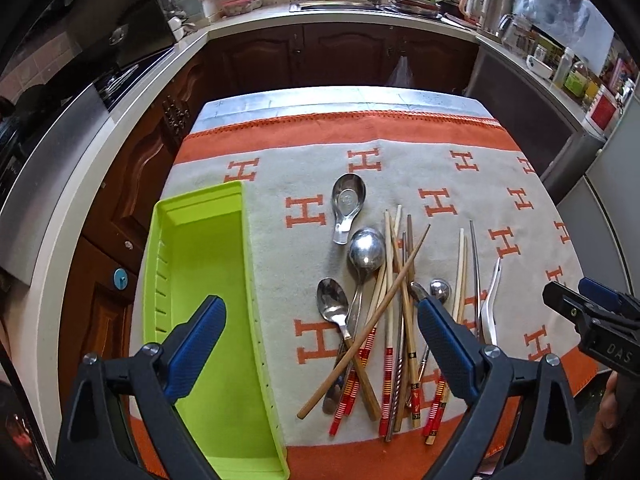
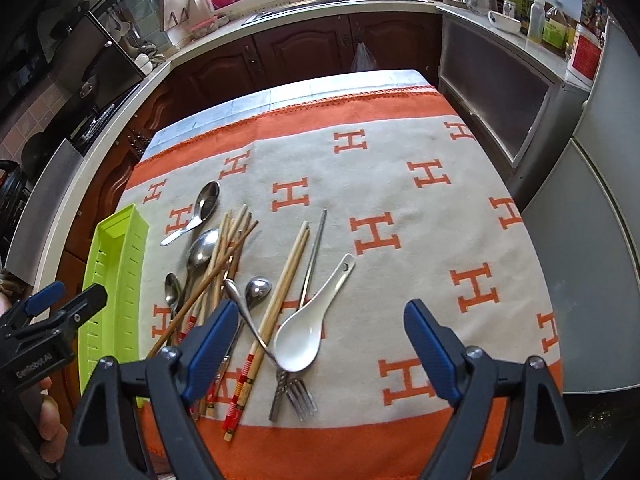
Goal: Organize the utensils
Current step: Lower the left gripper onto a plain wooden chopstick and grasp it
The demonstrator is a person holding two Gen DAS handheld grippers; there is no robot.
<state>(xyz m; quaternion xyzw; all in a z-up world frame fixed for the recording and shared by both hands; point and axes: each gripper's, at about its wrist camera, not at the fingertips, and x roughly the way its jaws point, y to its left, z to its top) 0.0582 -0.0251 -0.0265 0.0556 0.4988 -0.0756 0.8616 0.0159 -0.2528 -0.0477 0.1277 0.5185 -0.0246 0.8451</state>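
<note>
The left gripper [image 1: 320,320] with blue pads is hanging with its fingers wide apart and holding nothing, above the long lime-green plastic tray [image 1: 208,264]. The right gripper [image 2: 318,320] is also standing wide apart and empty, over the white ceramic soup spoon [image 2: 308,330]. Just right of the tray, the metal spoons [image 1: 362,250] and wooden chopsticks [image 1: 394,308] are lying in a crossed pile on the orange and grey cloth with H letters [image 2: 400,184]. A steel fork [image 2: 298,394] is lying beside the white spoon, on the near side.
</note>
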